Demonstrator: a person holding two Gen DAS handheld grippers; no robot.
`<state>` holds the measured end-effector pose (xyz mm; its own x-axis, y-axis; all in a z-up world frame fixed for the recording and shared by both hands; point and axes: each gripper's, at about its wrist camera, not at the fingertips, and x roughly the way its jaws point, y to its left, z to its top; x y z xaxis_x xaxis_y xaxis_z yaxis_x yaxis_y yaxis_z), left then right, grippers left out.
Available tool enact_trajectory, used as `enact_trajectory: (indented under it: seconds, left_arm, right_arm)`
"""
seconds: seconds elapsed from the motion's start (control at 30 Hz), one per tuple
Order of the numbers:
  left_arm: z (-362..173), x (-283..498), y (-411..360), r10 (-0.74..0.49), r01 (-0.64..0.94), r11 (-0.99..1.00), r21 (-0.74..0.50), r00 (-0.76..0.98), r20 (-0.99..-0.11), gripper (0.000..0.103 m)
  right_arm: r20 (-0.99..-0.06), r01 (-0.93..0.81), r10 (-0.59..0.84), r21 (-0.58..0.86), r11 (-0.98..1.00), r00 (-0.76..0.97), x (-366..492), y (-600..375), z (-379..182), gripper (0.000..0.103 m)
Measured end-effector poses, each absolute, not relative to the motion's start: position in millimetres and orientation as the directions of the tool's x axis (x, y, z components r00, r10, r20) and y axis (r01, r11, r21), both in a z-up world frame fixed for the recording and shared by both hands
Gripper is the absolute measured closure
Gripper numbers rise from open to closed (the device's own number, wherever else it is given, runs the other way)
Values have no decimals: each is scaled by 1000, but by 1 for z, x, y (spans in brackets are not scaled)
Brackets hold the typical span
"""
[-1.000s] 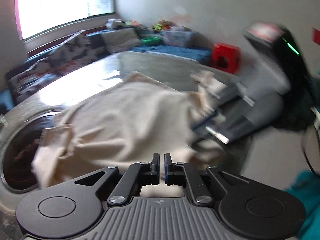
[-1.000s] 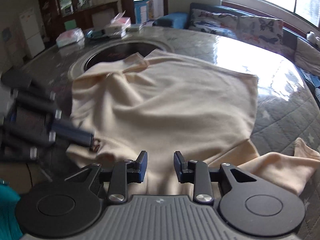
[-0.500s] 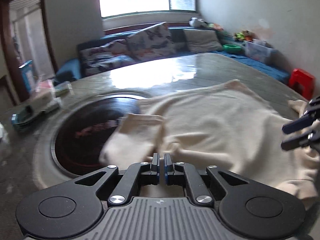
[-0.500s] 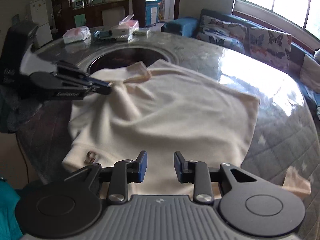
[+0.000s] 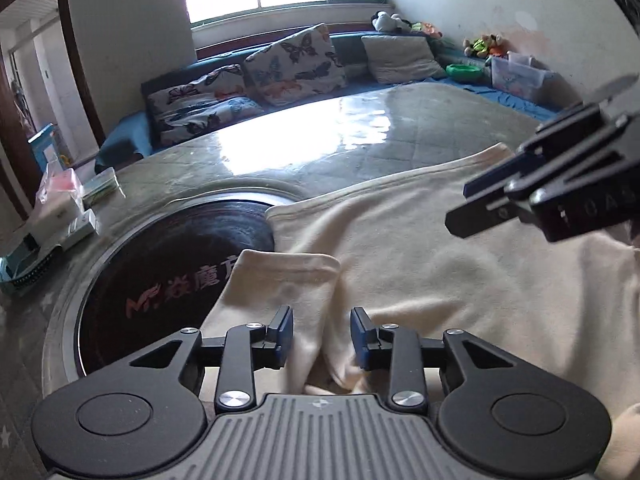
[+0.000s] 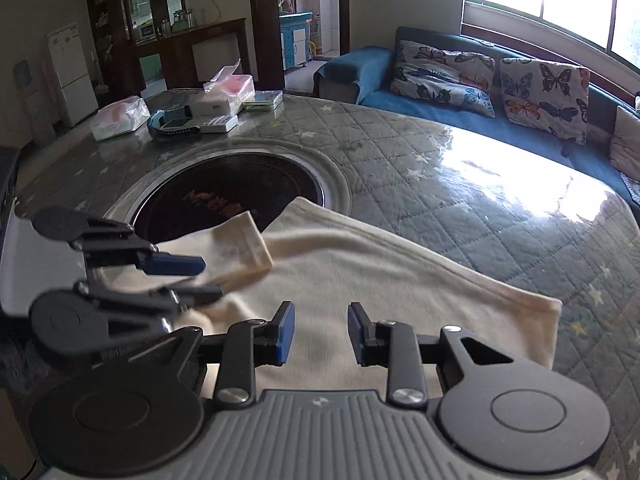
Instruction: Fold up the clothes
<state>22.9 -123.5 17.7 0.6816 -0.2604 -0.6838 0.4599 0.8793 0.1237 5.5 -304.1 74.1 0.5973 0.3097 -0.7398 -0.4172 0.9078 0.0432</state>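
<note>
A cream long-sleeved top [image 5: 460,280] lies spread on the quilted table, also in the right wrist view [image 6: 380,276]. One sleeve [image 5: 288,280] lies folded back over the body, its cuff [image 6: 244,244] near the round hotplate. My left gripper [image 5: 322,336] is open just above the sleeve's base, and shows in the right wrist view [image 6: 200,280]. My right gripper [image 6: 320,334] is open and empty above the top's body, and shows at the right in the left wrist view [image 5: 460,204].
A round dark hotplate [image 5: 168,264] is sunk in the quilted table [image 6: 460,184]. Boxes and tissue packs [image 6: 208,108] sit at the far side. A blue sofa with butterfly cushions [image 6: 480,76] runs behind the table.
My left gripper has opened from shut and let go of the sleeve, which now lies on the top. Both grippers have moved in over the garment.
</note>
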Motion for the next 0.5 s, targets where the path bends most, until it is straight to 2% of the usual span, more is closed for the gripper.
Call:
enact_trajectory:
  seconds: [0.03, 0.1, 0.27, 0.37, 0.5]
  left_arm:
    - [16, 26, -122, -269, 459, 881, 112, 683, -679, 70]
    - [14, 31, -118, -288, 461, 884, 80, 671, -683, 93]
    - [24, 26, -89, -306, 404, 915, 9, 705, -640, 100]
    - [34, 24, -56, -328, 338, 935, -105, 714, -618, 100]
    - [38, 21, -28, -266, 249, 962, -115, 747, -609, 100]
  right_arm:
    - [-740, -417, 313, 49, 908, 596, 12, -302, 73, 74]
    - [-741, -415, 319, 60, 908, 591, 23, -298, 72, 74]
    - [-742, -414, 337, 89, 906, 579, 46, -287, 67, 74]
    - [-743, -419, 355, 111, 901, 568, 62, -276, 63, 74]
    - [-748, -425, 366, 125, 897, 553, 78, -258, 55, 74]
